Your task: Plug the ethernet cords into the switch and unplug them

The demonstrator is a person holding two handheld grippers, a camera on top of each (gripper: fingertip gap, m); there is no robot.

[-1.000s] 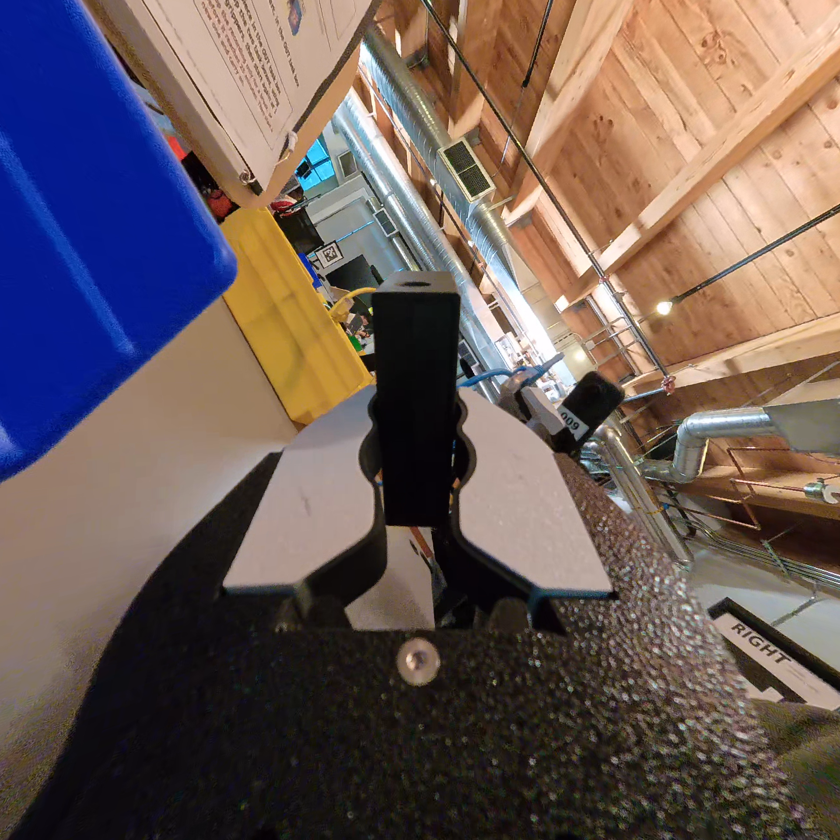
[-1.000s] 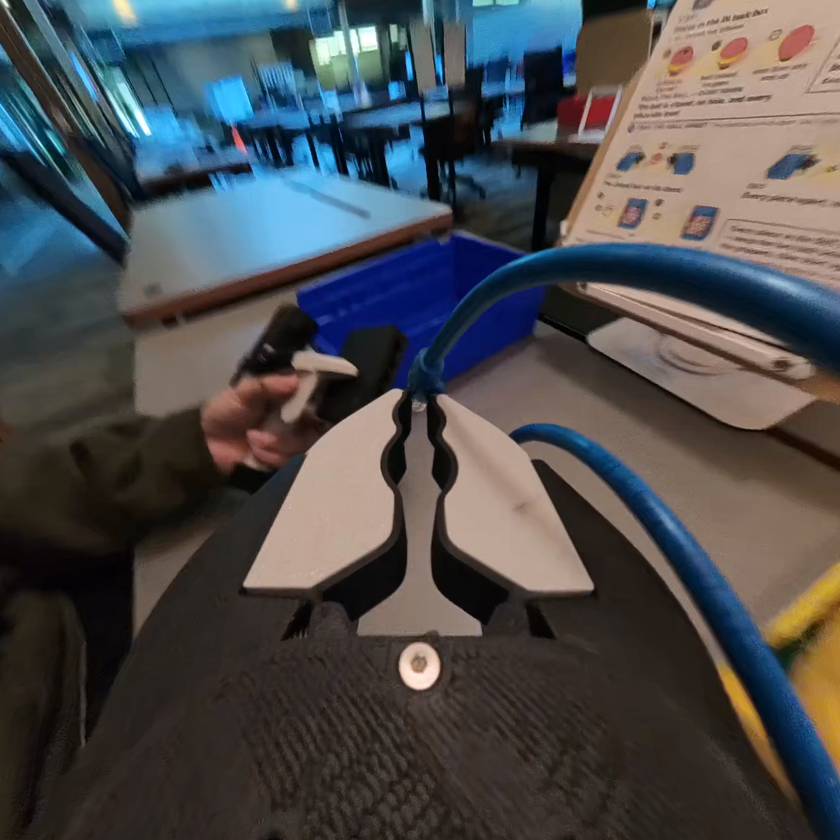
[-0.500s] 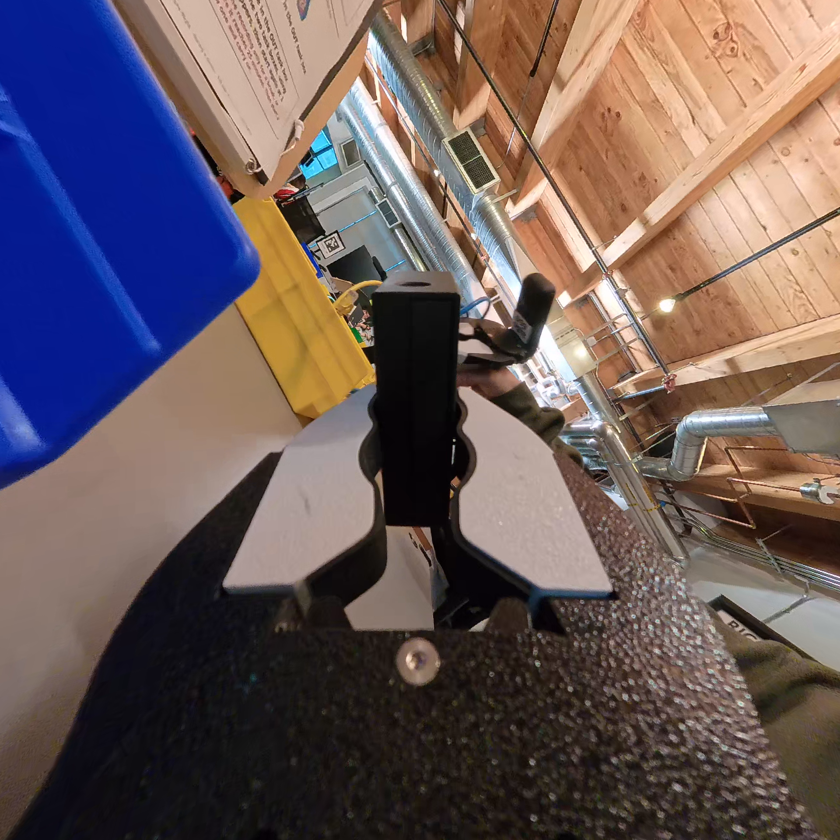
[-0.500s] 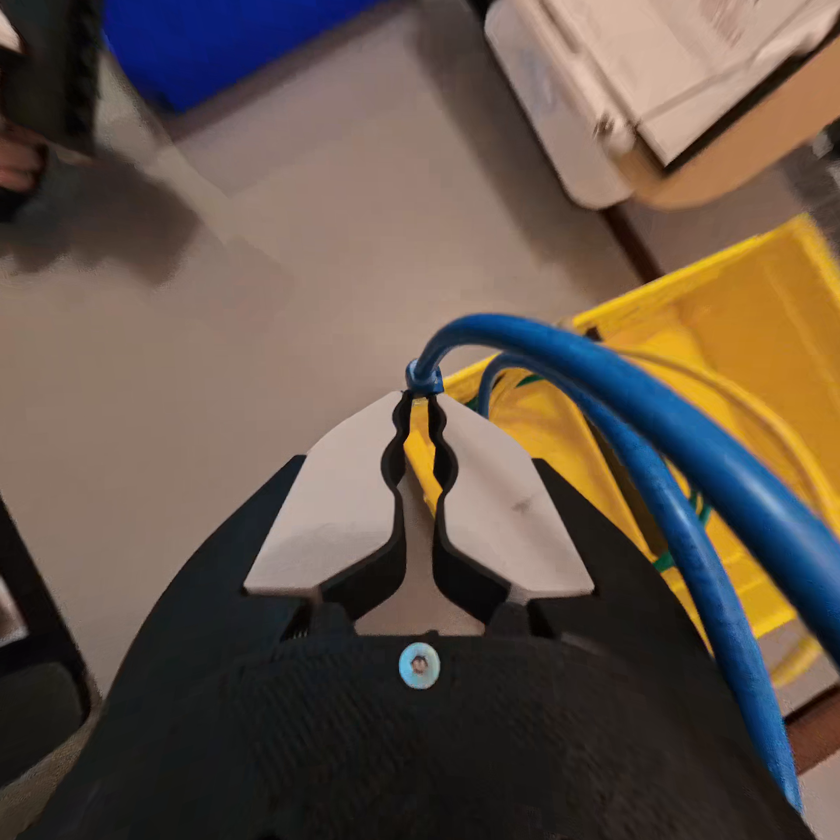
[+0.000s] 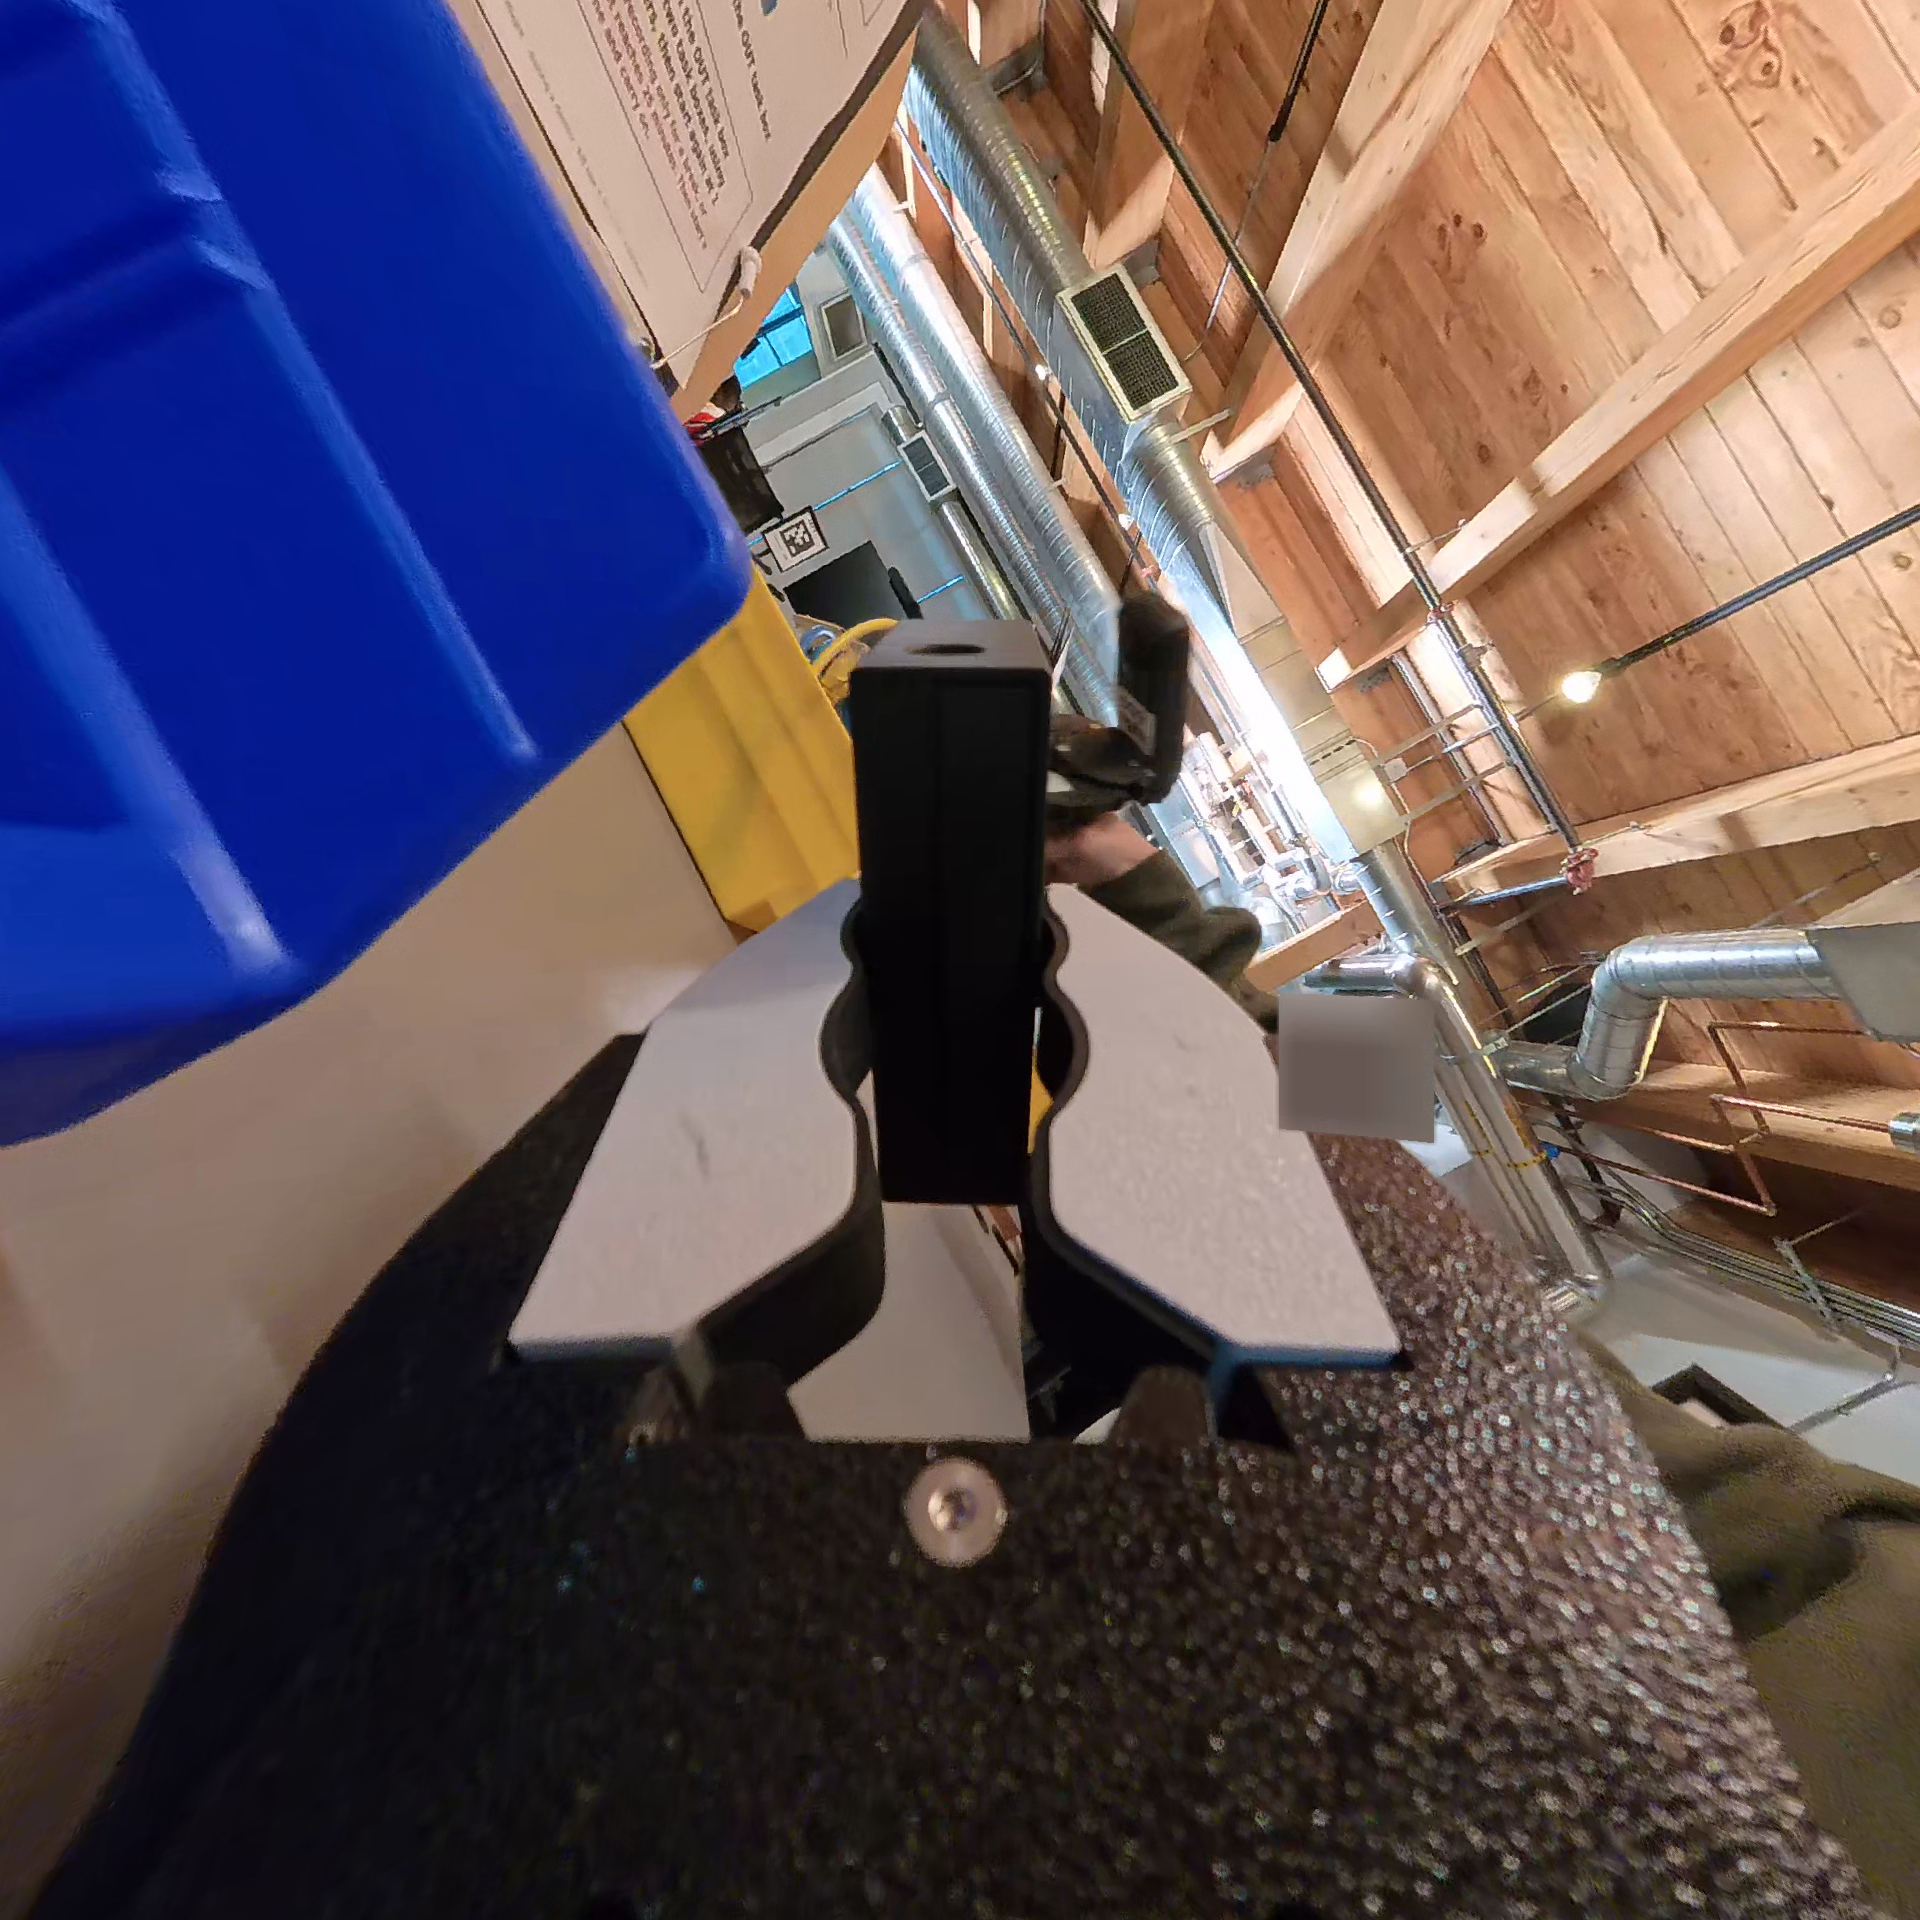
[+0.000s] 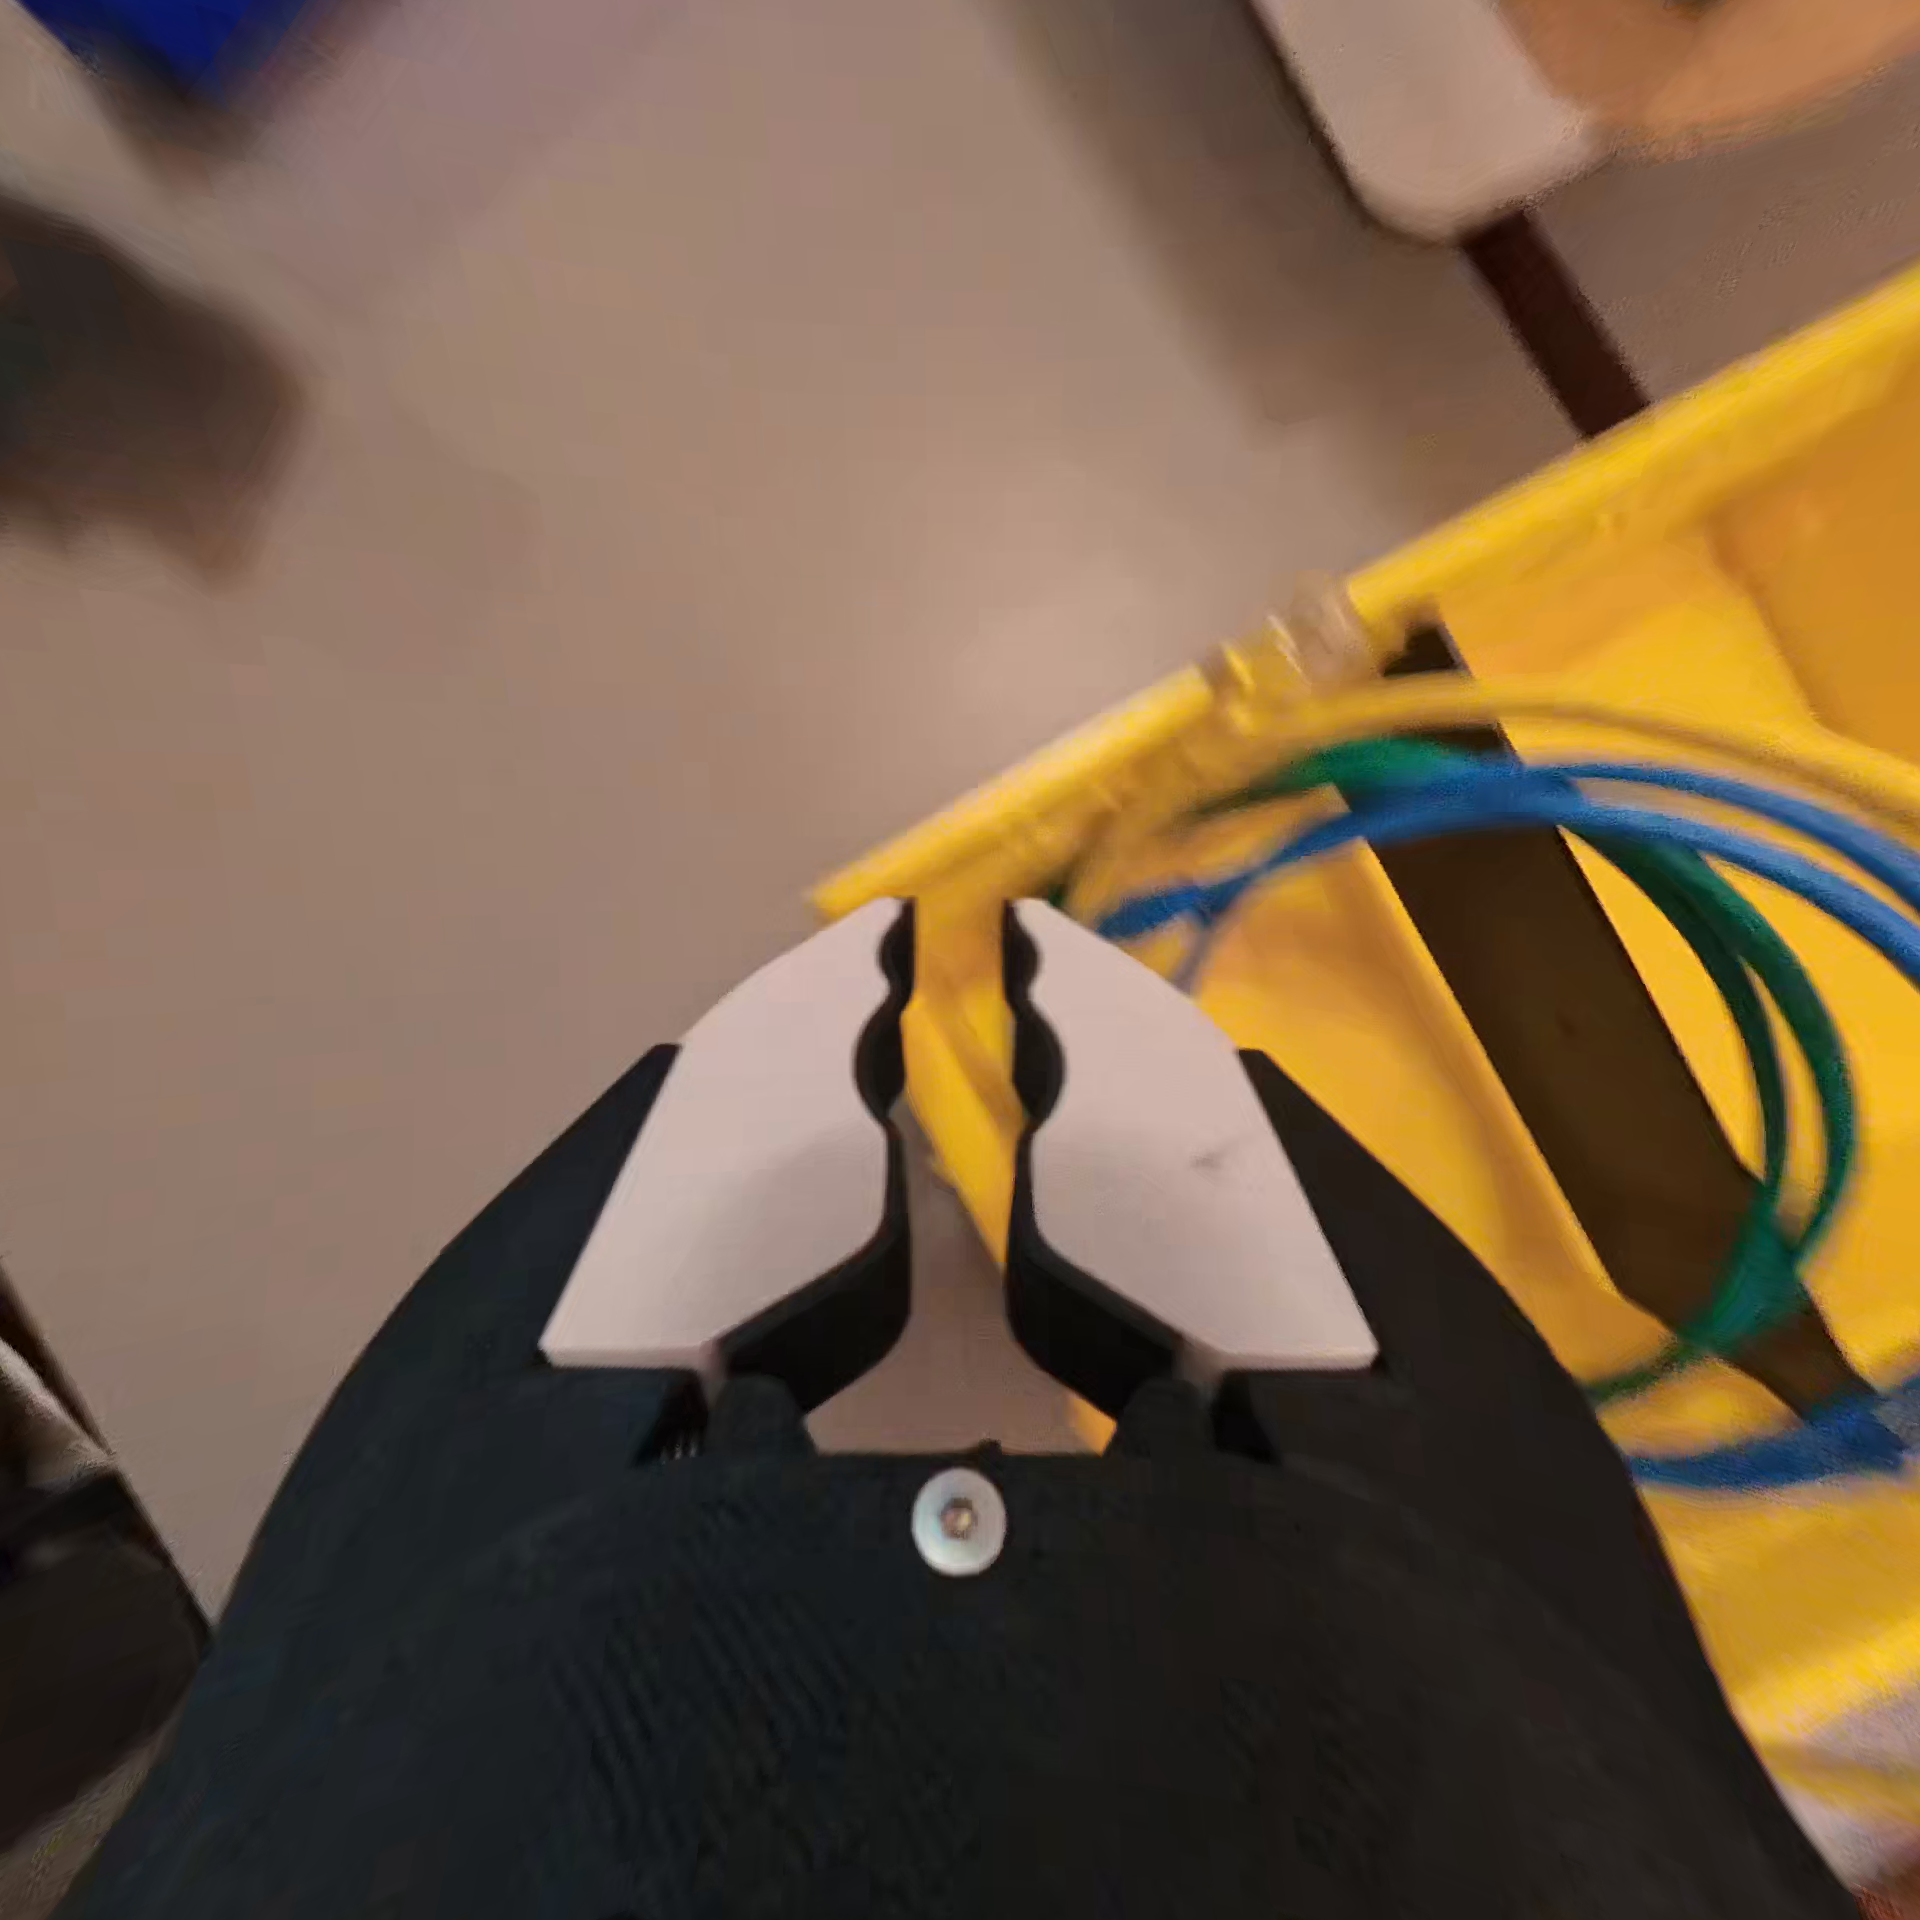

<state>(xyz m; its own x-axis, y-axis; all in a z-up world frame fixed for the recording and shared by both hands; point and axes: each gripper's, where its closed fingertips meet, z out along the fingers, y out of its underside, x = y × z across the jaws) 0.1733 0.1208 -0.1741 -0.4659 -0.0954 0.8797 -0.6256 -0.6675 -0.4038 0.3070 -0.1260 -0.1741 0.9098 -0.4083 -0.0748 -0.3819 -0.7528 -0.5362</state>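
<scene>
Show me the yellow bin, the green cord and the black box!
yellow bin (image 6: 1621,488), right wrist view, on its top rim.
green cord (image 6: 1823,1091), right wrist view, on its loop's outer curve.
black box (image 5: 951,914), left wrist view, on its front face.

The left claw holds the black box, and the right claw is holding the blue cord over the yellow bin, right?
Not quite. The right wrist view shows the right claw open and empty; the blue cord lies in the yellow bin. The left claw does hold the black box.
</scene>
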